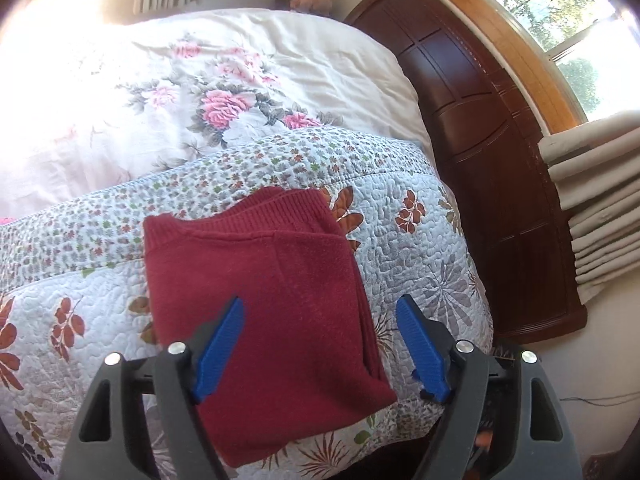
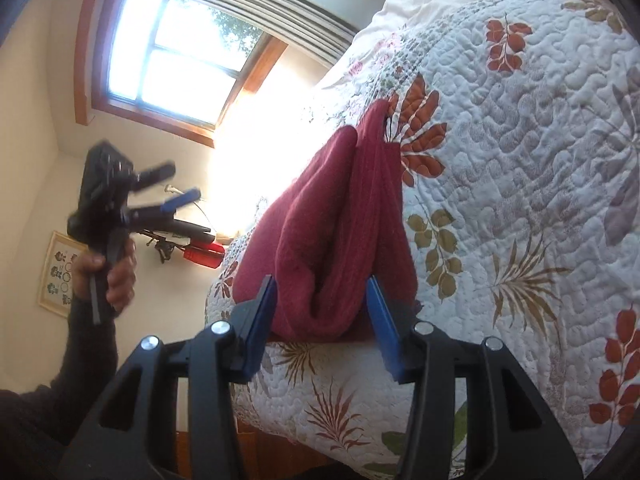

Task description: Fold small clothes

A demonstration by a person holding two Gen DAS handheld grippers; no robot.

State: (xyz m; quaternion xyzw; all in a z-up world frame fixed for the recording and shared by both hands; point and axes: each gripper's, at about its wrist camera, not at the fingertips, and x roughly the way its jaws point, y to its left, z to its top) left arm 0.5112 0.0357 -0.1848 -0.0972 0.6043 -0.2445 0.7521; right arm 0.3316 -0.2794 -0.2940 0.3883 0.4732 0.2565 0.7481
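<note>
My right gripper [image 2: 322,320] fingers straddle the folded red sweater's [image 1: 260,300] thick, soft, floppy bundle on the bed quilt [image 1: 420,240]; left gripper [image 1: 320,344] hovers wide, empty.

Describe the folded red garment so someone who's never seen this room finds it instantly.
Start at the bed's leaf-print quilt, near its front edge. The dark red knit garment lies there folded into a thick rectangle. It is the only solid-coloured item on the patterned bedding.

Nothing to read here: no words, brands or numbers anywhere. The framed picture [image 2: 60,276] on the wall carries small printed motifs, too blurred to make out any lettering.
</note>
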